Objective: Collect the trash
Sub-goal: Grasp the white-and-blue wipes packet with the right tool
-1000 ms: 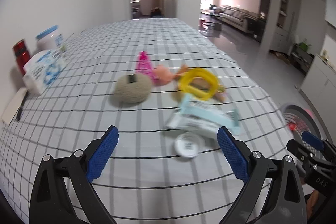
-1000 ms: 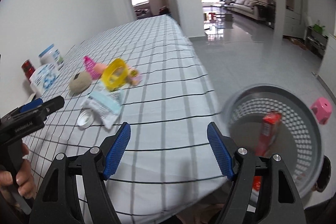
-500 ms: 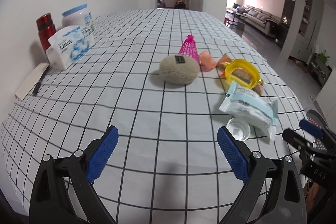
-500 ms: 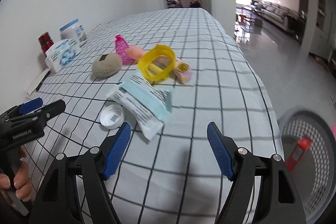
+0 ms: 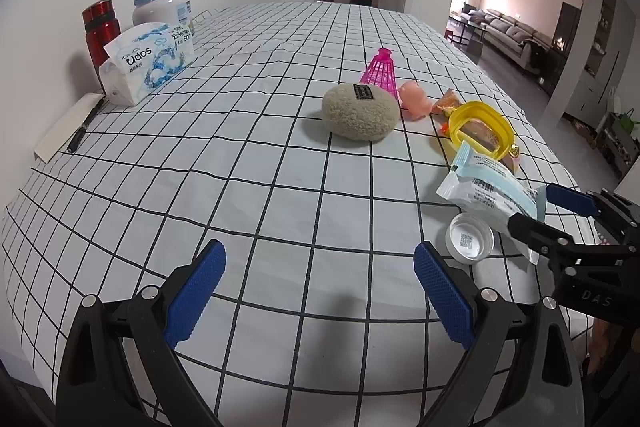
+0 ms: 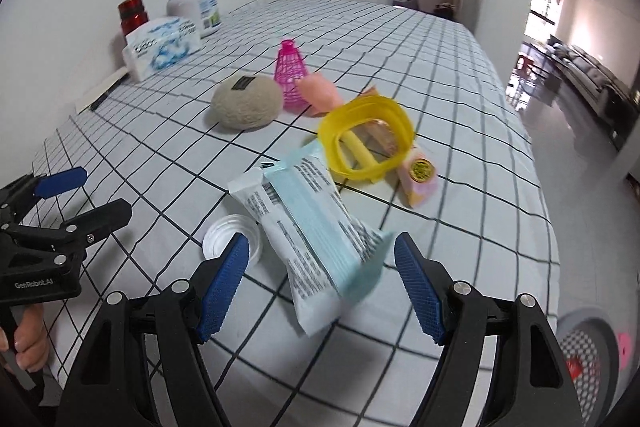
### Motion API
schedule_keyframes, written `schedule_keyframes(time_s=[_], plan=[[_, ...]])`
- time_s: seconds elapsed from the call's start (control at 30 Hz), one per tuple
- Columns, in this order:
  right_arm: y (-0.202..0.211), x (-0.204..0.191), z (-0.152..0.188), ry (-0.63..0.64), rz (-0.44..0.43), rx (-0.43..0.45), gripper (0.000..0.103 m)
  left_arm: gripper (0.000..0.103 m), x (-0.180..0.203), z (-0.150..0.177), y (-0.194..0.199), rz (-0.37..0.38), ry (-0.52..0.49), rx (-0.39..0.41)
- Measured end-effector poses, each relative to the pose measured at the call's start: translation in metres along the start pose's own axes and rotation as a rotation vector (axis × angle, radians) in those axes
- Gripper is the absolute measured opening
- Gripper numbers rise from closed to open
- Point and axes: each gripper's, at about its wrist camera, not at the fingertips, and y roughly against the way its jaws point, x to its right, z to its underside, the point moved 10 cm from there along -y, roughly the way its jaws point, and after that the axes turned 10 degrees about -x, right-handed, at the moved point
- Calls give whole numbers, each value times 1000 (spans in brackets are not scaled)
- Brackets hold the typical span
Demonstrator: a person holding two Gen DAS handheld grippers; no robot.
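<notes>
Trash lies on the checked tablecloth (image 5: 248, 195): a light-blue and white wrapper packet (image 6: 312, 227), a small white cap (image 6: 230, 239), a yellow plastic ring (image 6: 368, 135) and a pink packet with a gold seal (image 6: 418, 179). My right gripper (image 6: 322, 247) is open just above the table. The packet's near end shows between its blue pads, untouched, and the cap is by the left pad. In the left wrist view the packet (image 5: 488, 191) and cap (image 5: 469, 242) lie to the right, beside the right gripper (image 5: 560, 211). My left gripper (image 5: 320, 255) is open and empty over bare cloth.
A beige pad (image 5: 360, 111), a pink mesh cone (image 5: 380, 71) and a pink soft piece (image 5: 416, 99) lie mid-table. A tissue pack (image 5: 148, 67), red bottle (image 5: 100, 27), white jar (image 5: 164, 11) and pen (image 5: 84, 127) stand by the wall. A grey basket (image 6: 588, 347) sits on the floor past the table's right edge.
My right gripper swung from above the basket to the table and closed in on the wrapper packet. My left gripper shifted and rolled a little, then held still. Both stayed open.
</notes>
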Motion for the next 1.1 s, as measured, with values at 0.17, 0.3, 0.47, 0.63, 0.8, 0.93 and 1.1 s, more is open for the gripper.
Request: schedule_keyframes(time_s=[0.17,0.3,0.47,0.63,0.8,0.93,1.1], plan=[[-9,0,-7,37,-8,-20,72,93,-1,-3,0,-7,7,0],[-18,1,-8,69,4,-43,72,93,-3,-3,-1,-8,9,-3],[-24,1,-9,68,2,-51,72,93,-4,-3,-3,-8,13,-6],[-25,0,-9,54,-14,-46,65,93,-3,-3,-1,0,11,-7],[-20,-1,-6,31,-28,-33,58,93,3,-1,1,10,1,-6],[-13,0,0,-11,-41,-10,55,93,7,0,2,18,-7,-6],[5,10,8,-100,-52,44,55,93,18,2,3,36,-26,-5]])
